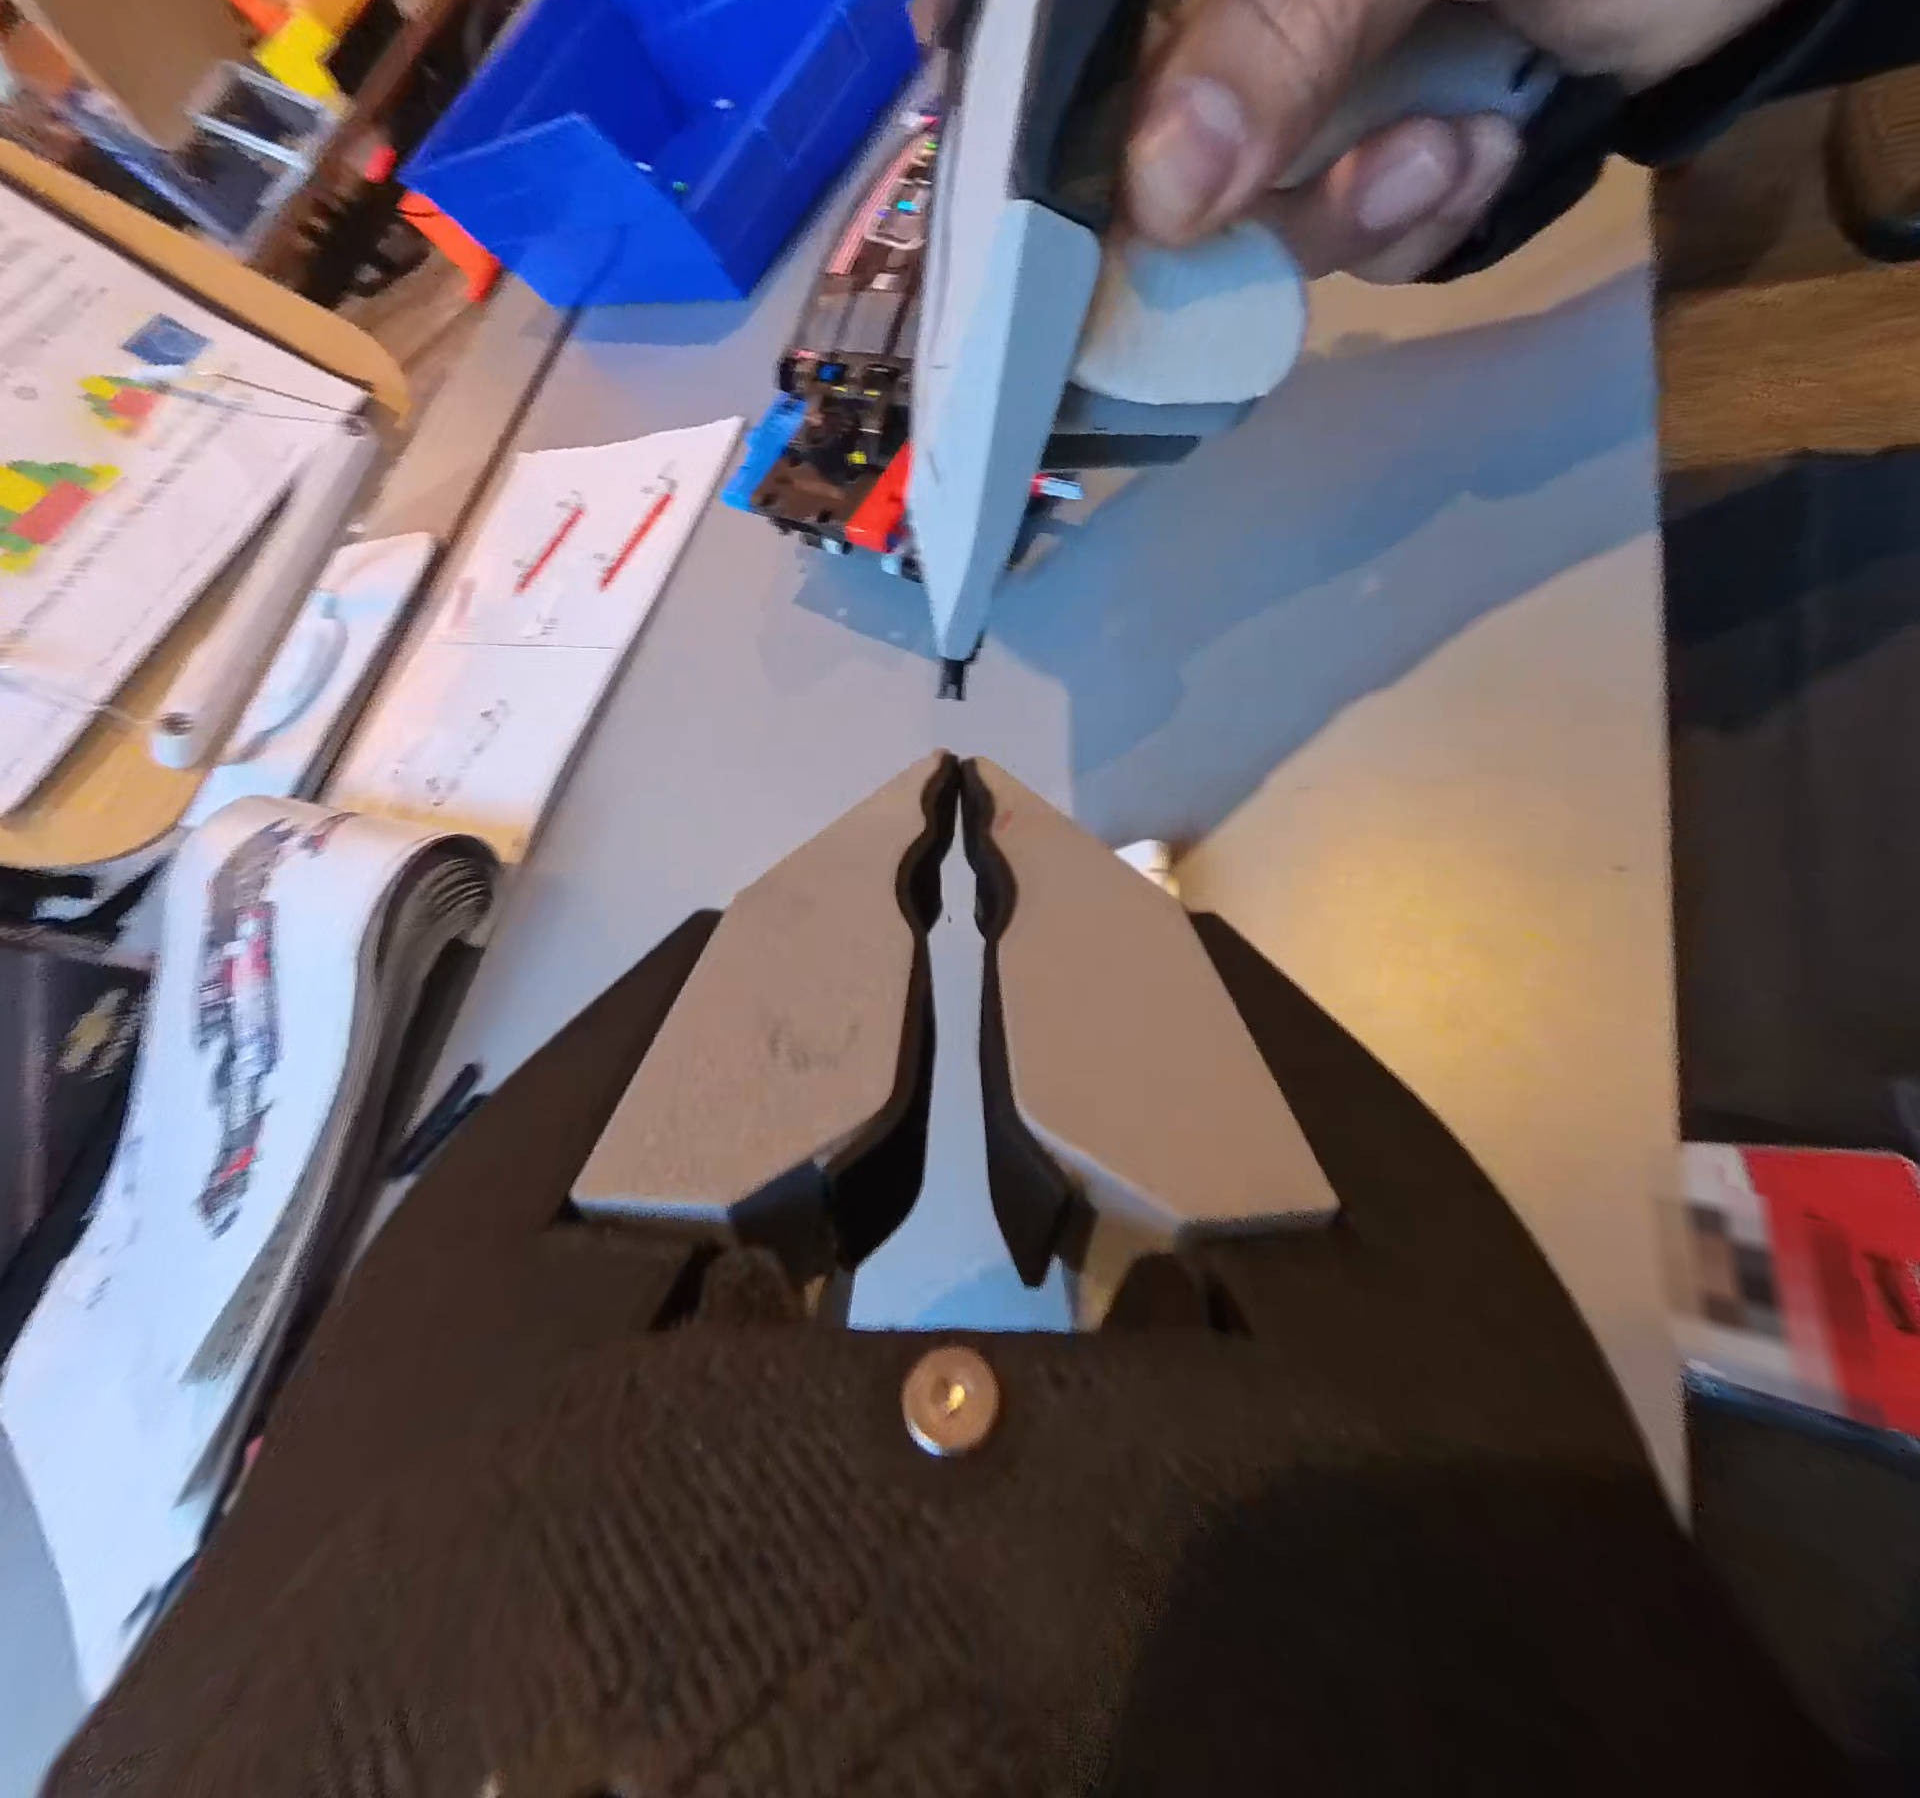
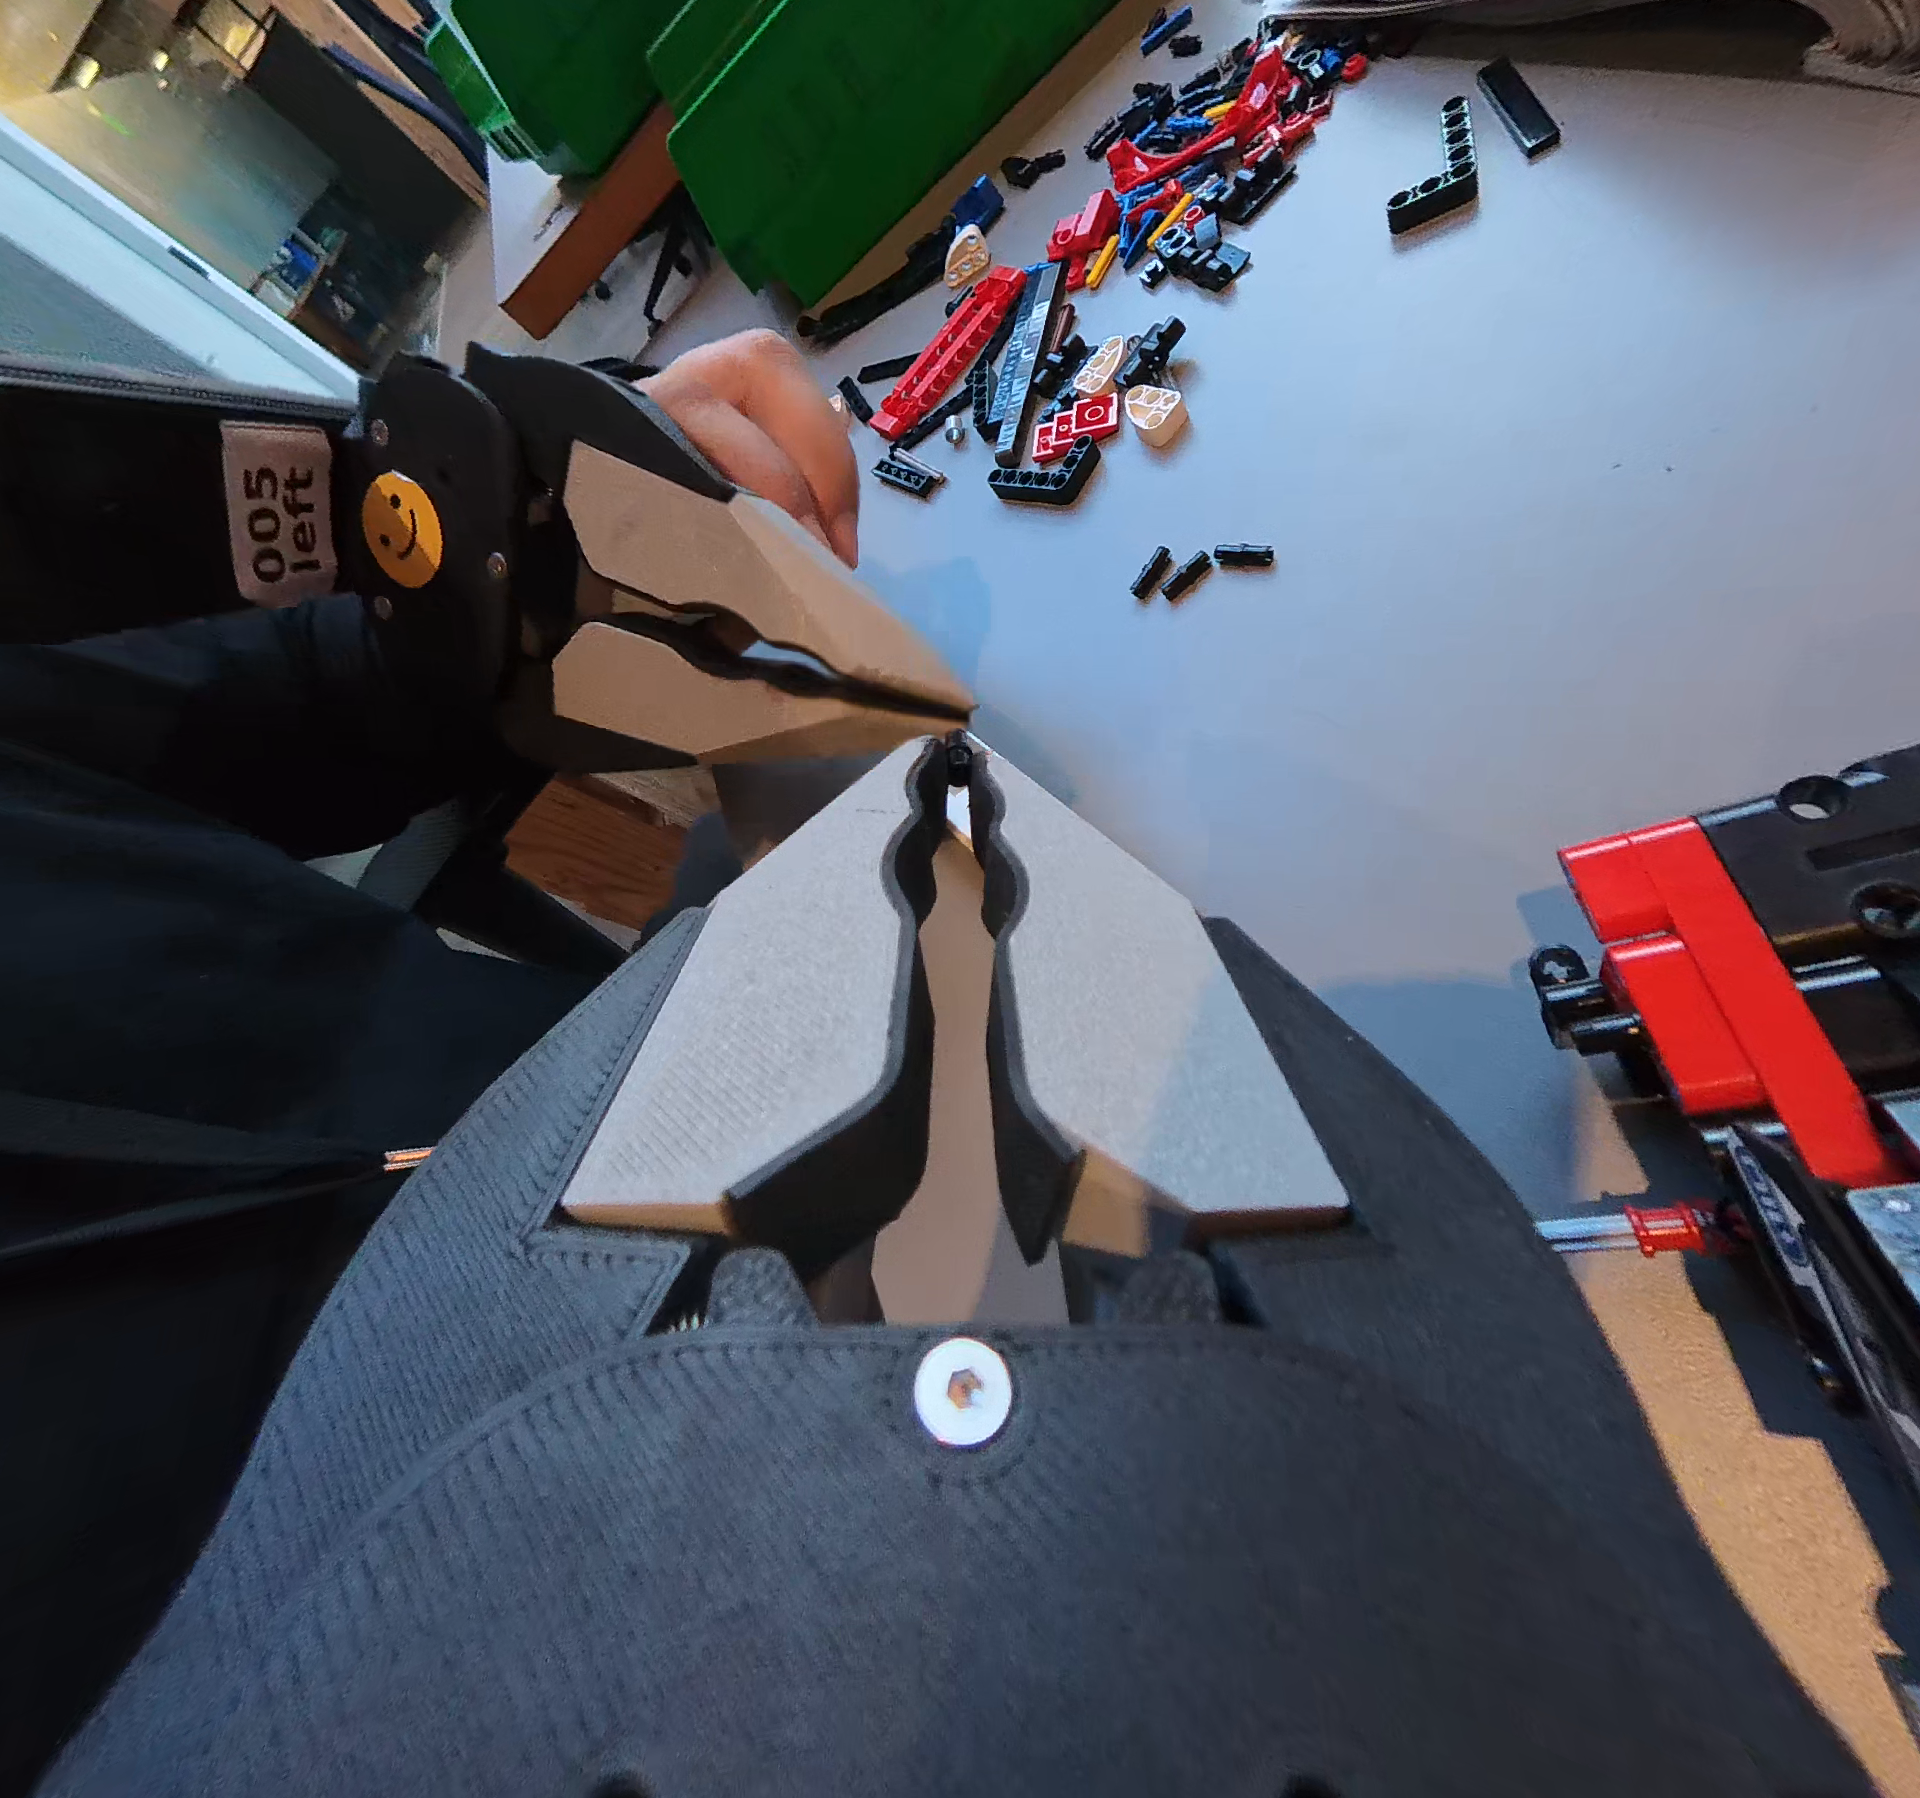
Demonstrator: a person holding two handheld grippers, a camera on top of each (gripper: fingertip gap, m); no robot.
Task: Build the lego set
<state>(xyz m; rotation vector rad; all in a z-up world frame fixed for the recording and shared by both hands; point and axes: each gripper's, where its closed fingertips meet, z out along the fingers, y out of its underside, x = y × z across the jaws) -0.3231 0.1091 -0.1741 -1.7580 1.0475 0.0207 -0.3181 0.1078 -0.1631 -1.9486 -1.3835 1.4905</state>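
Observation:
My right gripper is shut on a small black pin held at its very tips. In the left wrist view it comes down from above in a hand, with the pin sticking out below the tips. My left gripper is shut with nothing between its tips, just short of the pin. It also shows in the right wrist view, tips almost touching the pin. The part-built black, red and blue model stands behind on the grey table, and also at right.
A pile of loose red, black and blue parts and three black pins lie on the table. Green bins stand behind. A blue bin, an open instruction booklet and paper sheets lie to the left.

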